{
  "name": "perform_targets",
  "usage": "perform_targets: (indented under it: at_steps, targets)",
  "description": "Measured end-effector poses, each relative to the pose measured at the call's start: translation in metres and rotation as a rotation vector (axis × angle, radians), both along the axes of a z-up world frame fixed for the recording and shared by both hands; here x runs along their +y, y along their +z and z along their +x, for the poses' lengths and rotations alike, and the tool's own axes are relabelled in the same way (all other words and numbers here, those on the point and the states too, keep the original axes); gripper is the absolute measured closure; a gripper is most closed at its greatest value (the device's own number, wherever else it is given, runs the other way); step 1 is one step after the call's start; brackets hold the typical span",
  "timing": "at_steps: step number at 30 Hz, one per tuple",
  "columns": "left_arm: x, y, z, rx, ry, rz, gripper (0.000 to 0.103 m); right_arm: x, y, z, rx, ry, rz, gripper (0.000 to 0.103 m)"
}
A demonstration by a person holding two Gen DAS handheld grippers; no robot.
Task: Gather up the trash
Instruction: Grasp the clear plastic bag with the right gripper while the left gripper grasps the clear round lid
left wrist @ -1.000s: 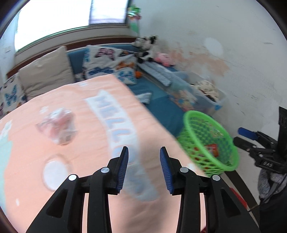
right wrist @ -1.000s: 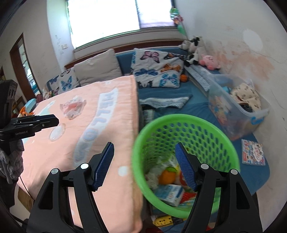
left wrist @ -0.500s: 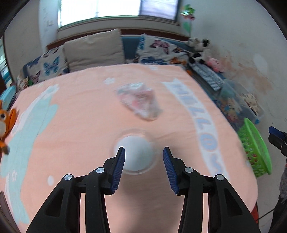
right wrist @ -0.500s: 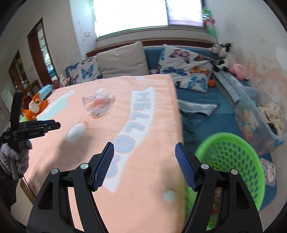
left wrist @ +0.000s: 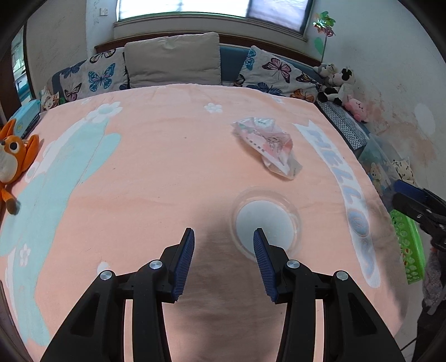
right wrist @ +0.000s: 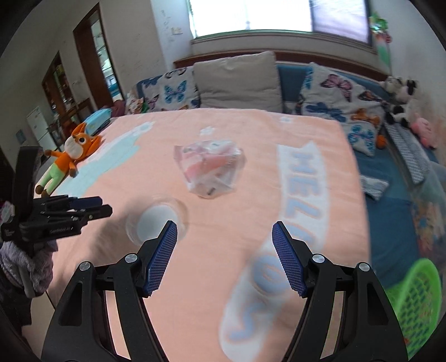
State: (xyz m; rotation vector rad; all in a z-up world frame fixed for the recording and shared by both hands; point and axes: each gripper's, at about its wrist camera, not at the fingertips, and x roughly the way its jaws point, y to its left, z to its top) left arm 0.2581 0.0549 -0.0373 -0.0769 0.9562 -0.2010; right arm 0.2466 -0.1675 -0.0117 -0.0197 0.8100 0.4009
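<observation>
Where it lies, the plastic wrapper point(left wrist: 267, 144) is crumpled, clear, pink-printed.

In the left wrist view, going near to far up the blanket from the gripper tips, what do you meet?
left gripper → clear plastic lid → crumpled wrapper → white flower print → beige pillow → window
</observation>
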Motion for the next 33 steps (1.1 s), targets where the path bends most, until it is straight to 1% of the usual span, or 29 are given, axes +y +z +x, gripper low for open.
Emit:
perform_targets:
  at_steps: [4,6,8,11,14,17,20,23,29,30,31,33]
  targets:
    - [0.011,0.0,0.0,0.002,0.015,-0.008,0.06,0.028,-0.018,0.028,0.042,0.044,0.0,0.032]
    - [0.016,-0.001,0.001,0.003,0.02,-0.011,0.06,0.04,-0.025,0.042,0.053,0.052,-0.009,0.028]
    - [0.018,-0.001,0.001,0.005,0.025,-0.014,0.06,0.048,-0.032,0.053,0.077,0.066,0.014,0.027]
    - [0.022,-0.002,0.002,0.008,0.029,-0.029,0.06,0.056,-0.038,0.068,0.086,0.059,0.018,0.023]
    - [0.025,-0.006,0.004,0.015,0.03,-0.036,0.06,0.063,-0.044,0.081,0.103,0.059,0.024,0.022]
    - [0.028,-0.009,0.006,0.022,0.031,-0.043,0.06,0.069,-0.051,0.094,0.118,0.05,0.012,0.019]
    - [0.029,-0.012,0.008,0.03,0.031,-0.043,0.06,0.075,-0.061,0.107,0.132,0.033,-0.006,0.019]
    - [0.028,-0.015,0.009,0.036,0.027,-0.05,0.06,0.075,-0.068,0.119,0.15,0.009,-0.001,0.018]
    - [0.019,-0.019,0.015,0.046,0.004,-0.054,0.06,0.075,-0.081,0.135,0.179,-0.02,-0.007,0.02]
    - [0.017,-0.019,0.016,0.046,0.0,-0.054,0.06,0.074,-0.082,0.136,0.176,-0.025,-0.008,0.023]
    - [0.015,-0.02,0.017,0.047,-0.004,-0.055,0.06,0.074,-0.082,0.136,0.175,-0.027,-0.007,0.024]
    - [0.012,-0.022,0.02,0.051,-0.012,-0.06,0.06,0.072,-0.081,0.135,0.168,-0.031,-0.015,0.031]
